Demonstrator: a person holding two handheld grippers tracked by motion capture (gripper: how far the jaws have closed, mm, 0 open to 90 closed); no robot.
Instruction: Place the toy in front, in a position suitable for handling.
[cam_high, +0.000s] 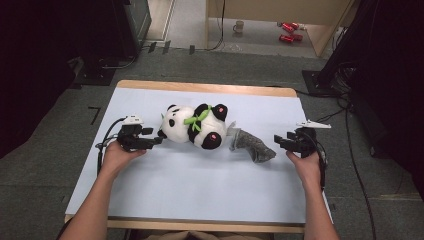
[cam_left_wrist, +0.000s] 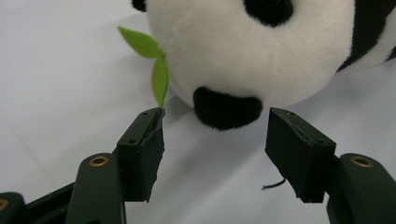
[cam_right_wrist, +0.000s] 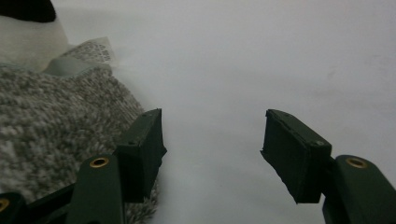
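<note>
My left tool (cam_high: 159, 140) is spread apart with nothing between its jaws. It points at the toy panda (cam_high: 195, 126), which lies on its side in the middle of the white worktop (cam_high: 200, 185), and sits very close to it. A green leaf (cam_left_wrist: 154, 65) hangs by one jaw. My right tool (cam_high: 278, 141) is spread too and holds nothing. The grey sock (cam_high: 252, 145) lies just beside it, next to the panda.

Setting: indoor recording lab or studio. Indicators: grey carpet floor (cam_high: 45, 165); wooden table (cam_high: 205, 88) under a white sheet; black equipment stands (cam_high: 345, 60) with loose cables (cam_high: 357, 175) at far left and right; a mug (cam_high: 239, 26) and 2 red cans (cam_high: 289, 31) on the far floor.
</note>
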